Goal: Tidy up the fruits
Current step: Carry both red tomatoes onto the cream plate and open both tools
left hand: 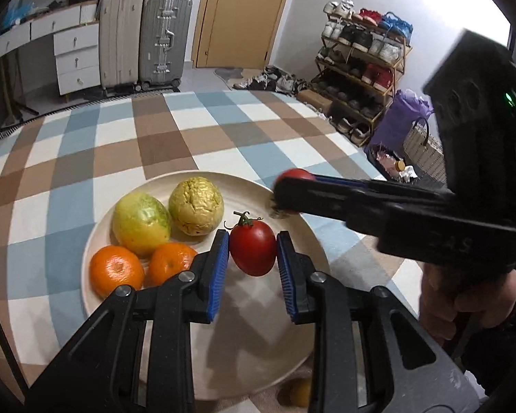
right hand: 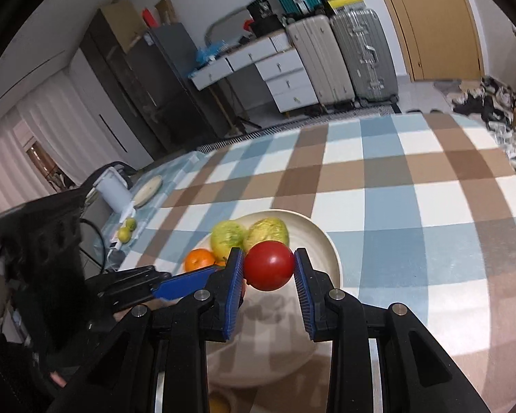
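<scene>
A cream plate (left hand: 258, 327) on the checked tablecloth holds two yellow-green fruits (left hand: 141, 223) (left hand: 196, 204) and two oranges (left hand: 116, 270) (left hand: 170, 261). My left gripper (left hand: 253, 241) is shut on a red tomato (left hand: 253, 253) with a green stem, just above the plate. My right gripper (left hand: 282, 194) reaches in from the right over the plate's far rim, shut on a second red tomato (left hand: 296, 174). In the right wrist view that tomato (right hand: 268, 268) sits pinched between the blue pads of the right gripper (right hand: 268, 258), above the plate (right hand: 323, 241). The left gripper (right hand: 213, 272) lies beside it.
The checked cloth (left hand: 189, 137) covers the whole table. A yellow fruit (left hand: 301, 392) lies by the plate's near edge. At the table's far left are small green fruits (right hand: 127, 229), a white appliance (right hand: 111, 189) and a second plate (right hand: 148, 186). A shoe rack (left hand: 361, 69) stands beyond the table.
</scene>
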Demonstrator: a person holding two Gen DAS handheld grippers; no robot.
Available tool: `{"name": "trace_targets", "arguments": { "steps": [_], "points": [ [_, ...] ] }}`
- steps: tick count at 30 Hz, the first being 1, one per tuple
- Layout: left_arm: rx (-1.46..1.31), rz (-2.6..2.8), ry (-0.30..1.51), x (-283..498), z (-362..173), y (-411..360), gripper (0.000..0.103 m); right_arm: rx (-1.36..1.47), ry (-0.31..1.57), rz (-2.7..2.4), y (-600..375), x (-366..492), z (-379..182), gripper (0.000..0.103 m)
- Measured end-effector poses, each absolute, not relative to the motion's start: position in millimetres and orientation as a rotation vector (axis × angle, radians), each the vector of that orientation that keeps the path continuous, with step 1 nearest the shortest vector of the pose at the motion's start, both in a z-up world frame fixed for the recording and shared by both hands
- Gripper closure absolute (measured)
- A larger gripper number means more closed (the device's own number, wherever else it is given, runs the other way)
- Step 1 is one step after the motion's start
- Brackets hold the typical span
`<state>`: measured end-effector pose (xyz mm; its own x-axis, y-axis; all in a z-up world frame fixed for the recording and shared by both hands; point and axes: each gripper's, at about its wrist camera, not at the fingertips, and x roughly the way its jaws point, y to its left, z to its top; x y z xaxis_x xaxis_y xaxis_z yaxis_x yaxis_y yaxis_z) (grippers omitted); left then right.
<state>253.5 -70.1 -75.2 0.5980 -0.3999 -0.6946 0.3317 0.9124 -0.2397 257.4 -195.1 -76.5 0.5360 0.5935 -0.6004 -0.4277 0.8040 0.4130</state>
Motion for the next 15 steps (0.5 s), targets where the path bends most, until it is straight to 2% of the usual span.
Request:
{"name": "trace_targets", "arguments": {
  "steps": [15],
  "points": [
    [-0.075, -0.402, 0.856, 273.4, -97.3, -77.0, 0.077, 0.269, 0.885, 0.597, -190.7, 299.7, -110.9, 0.073]
  ]
}}
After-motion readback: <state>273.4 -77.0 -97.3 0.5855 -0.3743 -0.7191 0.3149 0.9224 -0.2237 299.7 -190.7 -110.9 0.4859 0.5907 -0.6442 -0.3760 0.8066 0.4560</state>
